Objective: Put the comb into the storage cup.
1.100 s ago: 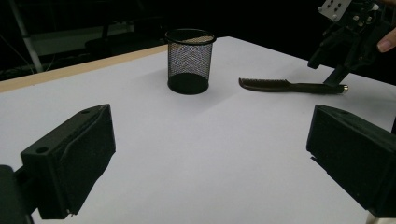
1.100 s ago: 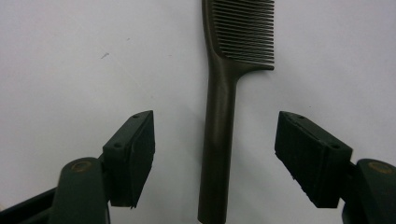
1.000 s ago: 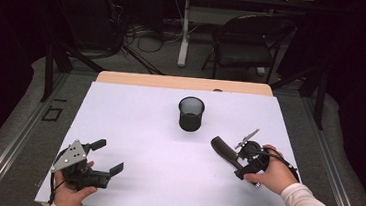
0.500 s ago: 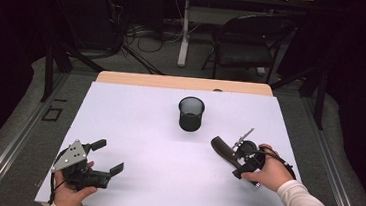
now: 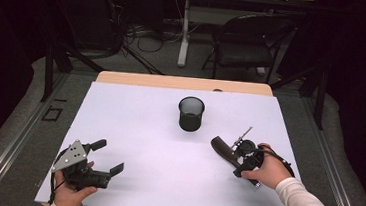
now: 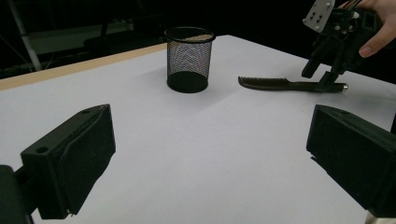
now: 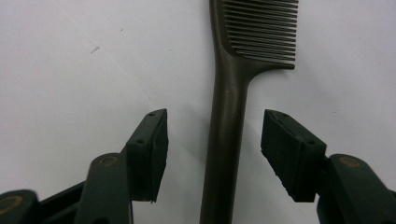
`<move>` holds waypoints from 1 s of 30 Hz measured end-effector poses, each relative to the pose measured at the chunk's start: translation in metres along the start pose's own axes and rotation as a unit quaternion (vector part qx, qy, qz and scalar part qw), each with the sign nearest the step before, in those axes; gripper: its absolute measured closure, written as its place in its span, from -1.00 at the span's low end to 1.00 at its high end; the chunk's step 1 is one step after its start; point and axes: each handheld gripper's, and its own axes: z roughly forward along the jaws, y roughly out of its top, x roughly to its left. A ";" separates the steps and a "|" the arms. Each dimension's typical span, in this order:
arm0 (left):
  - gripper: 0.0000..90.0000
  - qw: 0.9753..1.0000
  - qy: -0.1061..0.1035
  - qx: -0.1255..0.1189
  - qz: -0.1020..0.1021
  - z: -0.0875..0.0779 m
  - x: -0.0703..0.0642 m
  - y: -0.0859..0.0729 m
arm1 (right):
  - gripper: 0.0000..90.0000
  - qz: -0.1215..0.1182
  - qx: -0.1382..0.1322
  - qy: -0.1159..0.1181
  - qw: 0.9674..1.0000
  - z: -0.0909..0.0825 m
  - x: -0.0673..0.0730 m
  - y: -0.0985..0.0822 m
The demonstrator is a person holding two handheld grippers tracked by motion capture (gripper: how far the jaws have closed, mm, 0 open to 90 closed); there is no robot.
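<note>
White table (image 5: 133, 129): we note a mesh cup (image 5: 191, 113) mid-table. Our left gripper (image 5: 108, 162) rests near-left, jaws wide, empty. Our right gripper (image 7: 214, 154) straddles the comb (image 7: 229, 126) handle; jaws just closing, pads clear.

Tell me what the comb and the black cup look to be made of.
Comb: probably moulded plastic, dark brown, smooth with a dull sheen along the handle and evenly formed teeth. Cup: apparently black wire mesh, likely metal, since the table shows through its fine grid; solid rim and base.
</note>
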 end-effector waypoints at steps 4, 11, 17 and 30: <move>-0.97 1.000 -0.001 -0.002 0.000 0.000 0.000 0.000 | 0.00 -0.016 0.051 -0.002 0.999 -0.005 -0.005 0.004; -0.97 1.000 -0.001 -0.001 0.000 0.000 0.000 0.000 | 0.12 0.009 0.016 0.010 1.000 0.004 -0.006 0.001; -0.97 1.000 -0.001 0.000 0.000 0.001 0.000 0.000 | 0.18 0.002 0.051 0.008 0.999 0.001 -0.010 0.004; -0.97 1.000 0.000 0.001 0.000 0.001 0.000 0.000 | 0.29 0.018 0.034 0.016 0.999 0.009 -0.011 0.003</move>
